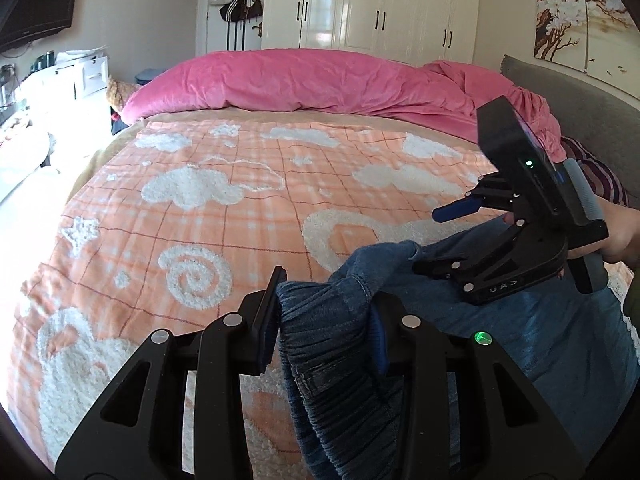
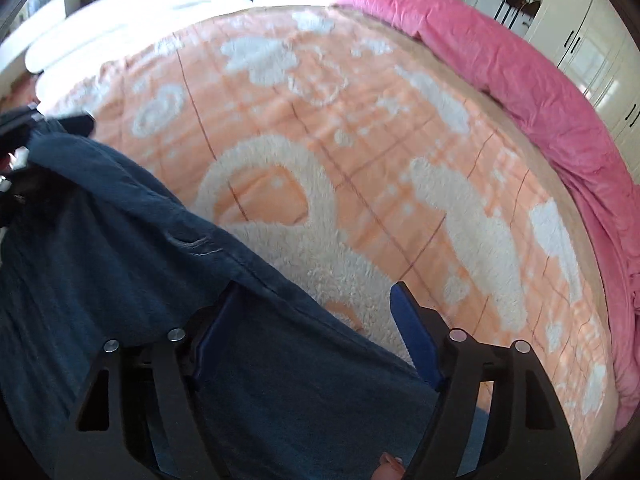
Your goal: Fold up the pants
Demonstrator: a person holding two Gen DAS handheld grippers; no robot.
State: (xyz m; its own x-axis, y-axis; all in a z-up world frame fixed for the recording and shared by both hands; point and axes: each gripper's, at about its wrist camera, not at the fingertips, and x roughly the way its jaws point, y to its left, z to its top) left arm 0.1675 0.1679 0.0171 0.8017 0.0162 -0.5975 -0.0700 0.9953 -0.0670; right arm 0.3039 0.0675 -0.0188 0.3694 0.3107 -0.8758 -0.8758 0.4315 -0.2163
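Blue denim pants (image 1: 500,344) lie on the bed at the lower right. My left gripper (image 1: 324,312) is shut on their gathered elastic waistband (image 1: 320,320) and holds it a little above the blanket. My right gripper (image 1: 432,240) sits to the right with its jaws apart around the pants' edge. In the right wrist view the pants (image 2: 140,240) drape across the lower left. The right gripper (image 2: 316,320) is open, with cloth over the left finger and between the jaws. The left gripper shows at the far left edge (image 2: 16,128).
An orange plaid blanket (image 1: 240,200) with white fluffy shapes covers the bed. A pink duvet (image 1: 320,80) is bunched along the far side. A grey headboard (image 1: 592,120) is at the right. White wardrobes (image 1: 380,0) stand behind.
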